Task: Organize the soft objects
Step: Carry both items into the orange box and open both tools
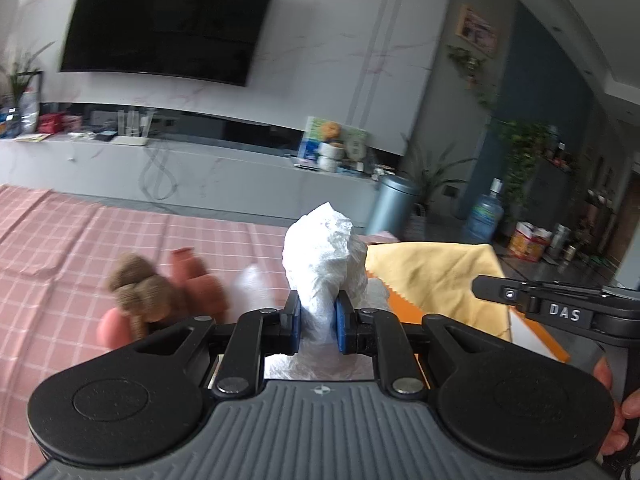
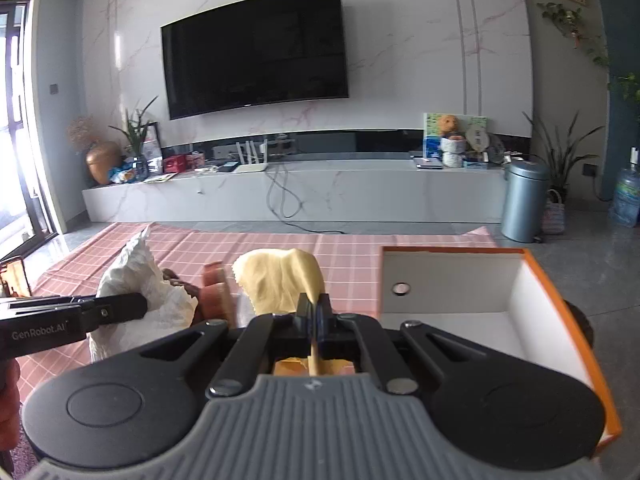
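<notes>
The white plastic bag (image 1: 324,252) is pinched in the left gripper (image 1: 318,320), held up over the pink checked cloth (image 1: 80,240). The yellow cloth (image 2: 280,280) is clamped tight in the right gripper (image 2: 314,314), just left of the orange box (image 2: 560,300), which looks empty inside. A brown plush toy (image 1: 138,288) on the pink cloth is blurry and half hidden, so details are hard to tell.

"DAS" is read in pale capitals on the black right gripper (image 1: 560,312), seen beside the yellow cloth (image 1: 436,276). "GenRobot.AI" is read on the black left gripper (image 2: 38,334), beside the white plastic bag (image 2: 136,276). Other labels are illegible.
</notes>
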The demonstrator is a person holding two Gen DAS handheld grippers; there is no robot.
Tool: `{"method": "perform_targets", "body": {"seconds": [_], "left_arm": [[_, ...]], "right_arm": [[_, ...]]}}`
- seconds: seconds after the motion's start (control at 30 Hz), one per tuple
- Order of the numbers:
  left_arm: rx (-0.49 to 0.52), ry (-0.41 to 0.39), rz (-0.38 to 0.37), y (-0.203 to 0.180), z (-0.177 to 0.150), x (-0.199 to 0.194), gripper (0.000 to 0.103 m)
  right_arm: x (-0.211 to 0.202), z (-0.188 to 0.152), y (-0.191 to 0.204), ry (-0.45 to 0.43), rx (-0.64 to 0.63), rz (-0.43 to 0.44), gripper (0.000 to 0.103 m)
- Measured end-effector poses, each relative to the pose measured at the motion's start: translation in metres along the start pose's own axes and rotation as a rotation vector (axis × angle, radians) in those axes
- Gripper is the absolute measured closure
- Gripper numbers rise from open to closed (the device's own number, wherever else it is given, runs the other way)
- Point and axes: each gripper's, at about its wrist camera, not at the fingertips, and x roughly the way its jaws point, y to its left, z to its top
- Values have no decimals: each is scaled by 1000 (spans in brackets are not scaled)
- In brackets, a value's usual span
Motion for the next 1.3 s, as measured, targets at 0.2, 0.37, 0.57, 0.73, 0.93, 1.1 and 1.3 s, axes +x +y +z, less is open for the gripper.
{"method": "perform_targets", "body": {"seconds": [0.2,0.37,0.57,0.73,0.93,1.1,1.3], "left_arm": [[61,47,-154,-50,13,34,85],[112,114,-257,-92,15,69,85],[200,258,-328,-125,4,118,85],[293,383,-329,-146,-12,148,85],[371,515,-324,-157,-23,173,85],[467,606,-317,-165,-36,186,85],[578,680,-280,-175,-56,192,85]], "right_arm": [[-21,2,-42,53,27,-70,103],[-30,1,-74,104,37,-133,103],[-22,-5,-106,199,24,-179,103],[4,-17,-120,307,8,-177,103],[35,-28,-135,432,-18,-140,103],[55,-34,-145,534,-26,-89,103],[74,-39,-143,632,-81,-32,103]]}}
